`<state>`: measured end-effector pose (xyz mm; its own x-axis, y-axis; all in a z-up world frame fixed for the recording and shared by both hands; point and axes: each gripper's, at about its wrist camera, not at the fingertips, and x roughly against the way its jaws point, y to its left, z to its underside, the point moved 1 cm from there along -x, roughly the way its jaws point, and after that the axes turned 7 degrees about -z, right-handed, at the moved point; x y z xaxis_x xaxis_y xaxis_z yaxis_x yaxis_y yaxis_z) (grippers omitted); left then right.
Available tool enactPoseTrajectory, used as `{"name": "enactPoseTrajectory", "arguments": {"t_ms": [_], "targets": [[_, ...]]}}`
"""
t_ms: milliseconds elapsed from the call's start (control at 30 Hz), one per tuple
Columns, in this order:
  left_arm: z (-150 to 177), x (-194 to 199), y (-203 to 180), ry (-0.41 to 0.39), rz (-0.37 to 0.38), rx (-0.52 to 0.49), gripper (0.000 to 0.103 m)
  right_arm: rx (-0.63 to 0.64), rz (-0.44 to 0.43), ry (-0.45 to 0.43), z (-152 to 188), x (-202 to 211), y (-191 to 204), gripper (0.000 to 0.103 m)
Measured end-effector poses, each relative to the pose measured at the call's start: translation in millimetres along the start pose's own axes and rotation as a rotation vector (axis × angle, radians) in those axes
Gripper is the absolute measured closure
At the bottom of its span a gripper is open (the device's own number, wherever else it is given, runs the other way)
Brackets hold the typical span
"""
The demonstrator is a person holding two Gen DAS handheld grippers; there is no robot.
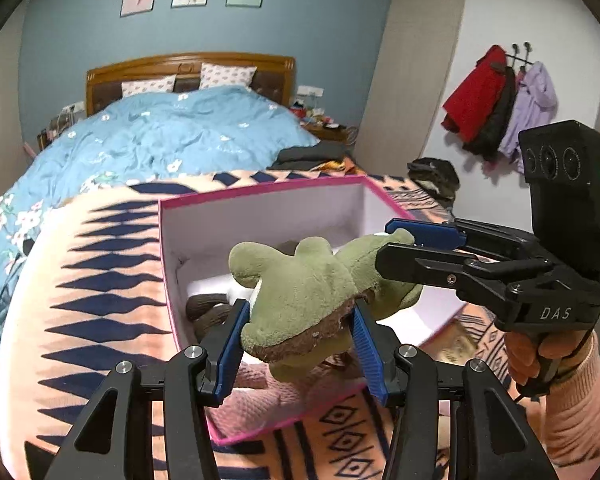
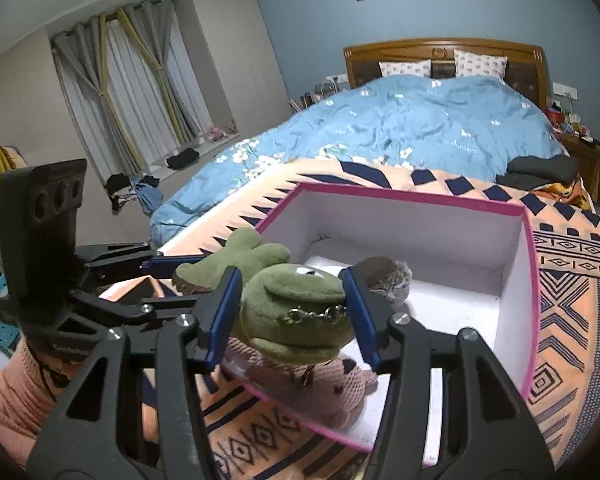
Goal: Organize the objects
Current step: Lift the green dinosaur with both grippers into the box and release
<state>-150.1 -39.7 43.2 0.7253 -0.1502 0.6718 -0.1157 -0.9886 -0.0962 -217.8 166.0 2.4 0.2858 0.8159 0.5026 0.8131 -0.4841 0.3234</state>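
Frog plush (image 1: 300, 300) carried over pink box (image 1: 260, 196)
Left tool (image 1: 296, 344) and right tool (image 2: 292, 312) both clamp it; lower level together, release simultaneously inside.

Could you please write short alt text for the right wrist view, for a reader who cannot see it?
Both grippers clamp a green plush frog over an open pink-rimmed white cardboard box on a patterned orange blanket: the right gripper holds its head, the left gripper its limb. A pink knitted toy lies in the box below; a blue-quilted bed stands behind.
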Motion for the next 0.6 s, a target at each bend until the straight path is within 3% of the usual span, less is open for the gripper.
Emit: {"name": "enactPoseTrajectory", "arguments": {"t_ms": [333,433,600], "targets": [[2.3,-42.2,13.2,0.089,-0.114,-0.029,0.051,-0.083,0.022,0.103,8.3,-47.0,-28.8,0.047],[6.6,-43.4,17.3,0.079,-0.156,-0.031,0.051,-0.096,0.032,0.106,13.6,-44.2,-32.3,0.047],[14.7,-26.3,10.9,0.027,-0.142,-0.057,0.051,-0.104,0.039,0.112,24.0,-26.5,-37.5,0.047]]}}
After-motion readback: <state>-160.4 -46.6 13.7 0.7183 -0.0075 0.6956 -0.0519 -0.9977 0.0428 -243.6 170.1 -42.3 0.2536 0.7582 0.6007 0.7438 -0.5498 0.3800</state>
